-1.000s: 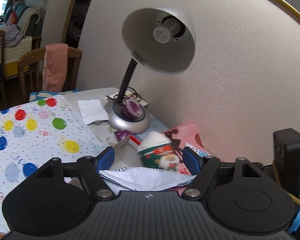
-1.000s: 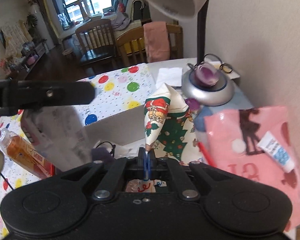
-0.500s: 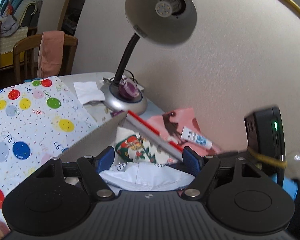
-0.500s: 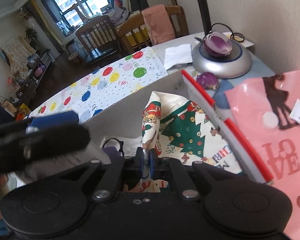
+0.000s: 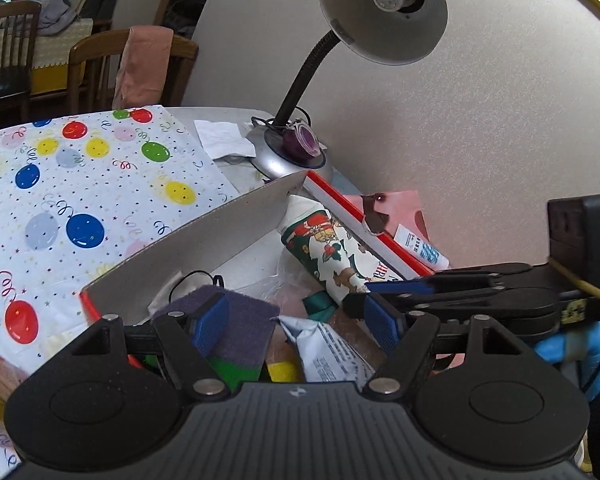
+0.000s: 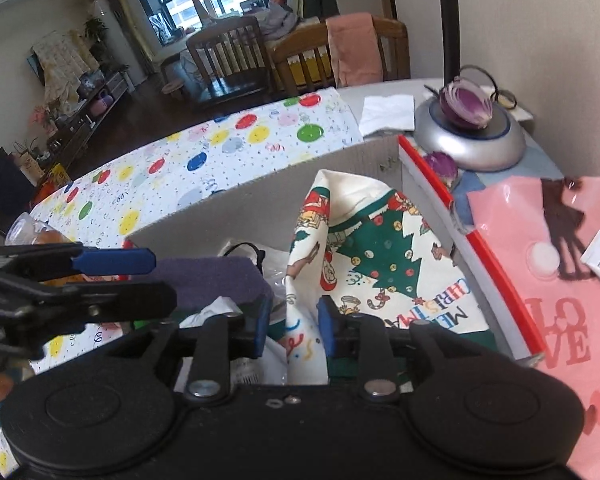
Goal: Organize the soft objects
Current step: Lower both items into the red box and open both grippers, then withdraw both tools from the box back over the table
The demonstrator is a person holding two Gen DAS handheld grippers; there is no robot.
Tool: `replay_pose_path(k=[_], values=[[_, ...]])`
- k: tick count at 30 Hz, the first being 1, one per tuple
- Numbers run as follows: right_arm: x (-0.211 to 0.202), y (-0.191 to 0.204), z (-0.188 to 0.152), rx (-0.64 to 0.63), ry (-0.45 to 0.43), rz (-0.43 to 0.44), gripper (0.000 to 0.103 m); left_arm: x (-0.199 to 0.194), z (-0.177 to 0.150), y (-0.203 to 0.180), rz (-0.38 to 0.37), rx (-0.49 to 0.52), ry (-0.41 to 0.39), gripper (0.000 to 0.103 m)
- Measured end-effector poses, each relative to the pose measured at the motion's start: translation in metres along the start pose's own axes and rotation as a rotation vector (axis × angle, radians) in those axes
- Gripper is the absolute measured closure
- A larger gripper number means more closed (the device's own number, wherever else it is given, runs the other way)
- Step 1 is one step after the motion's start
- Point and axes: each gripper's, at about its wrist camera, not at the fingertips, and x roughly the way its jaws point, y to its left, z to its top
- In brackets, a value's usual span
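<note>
Two blue pads of the left claw (image 5: pixel 296 322) are standing wide, gripping nothing, hovering over the box (image 5: pixel 204 236). Right view: the right claw (image 6: pixel 292 326) has just been opening, releasing the Christmas cloth (image 6: pixel 364 256) (still between its pads) inside the box.

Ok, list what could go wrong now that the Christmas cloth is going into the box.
1. The right gripper has just been opening, but the Christmas cloth still hangs between its pads; pulling away could drag it back out.
2. The cloth leans on the cardboard box wall near the red rim and may slump over it.
3. The open left gripper hovers over the purple sponge, close beside the right gripper; they could bump.
</note>
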Motion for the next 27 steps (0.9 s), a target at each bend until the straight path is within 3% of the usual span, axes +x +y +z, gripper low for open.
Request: replay_pose_path(k=[13, 20, 27], values=[[-0.058, 0.045, -0.020, -0.006, -0.132, 0.021, 0.062, -0.061, -0.012, -0.022, 0.030, 0.155, -0.090, 0.024], [-0.091, 0.082, -0.043, 0.021, -0.217, 0.006, 0.052, -0.103, -0.025, -0.027, 0.020, 0.207, -0.111, 0.024], [-0.111, 0.120, -0.068, 0.054, -0.291, -0.047, 0.049, -0.148, -0.046, -0.018, 0.012, 0.213, -0.127, 0.024]])
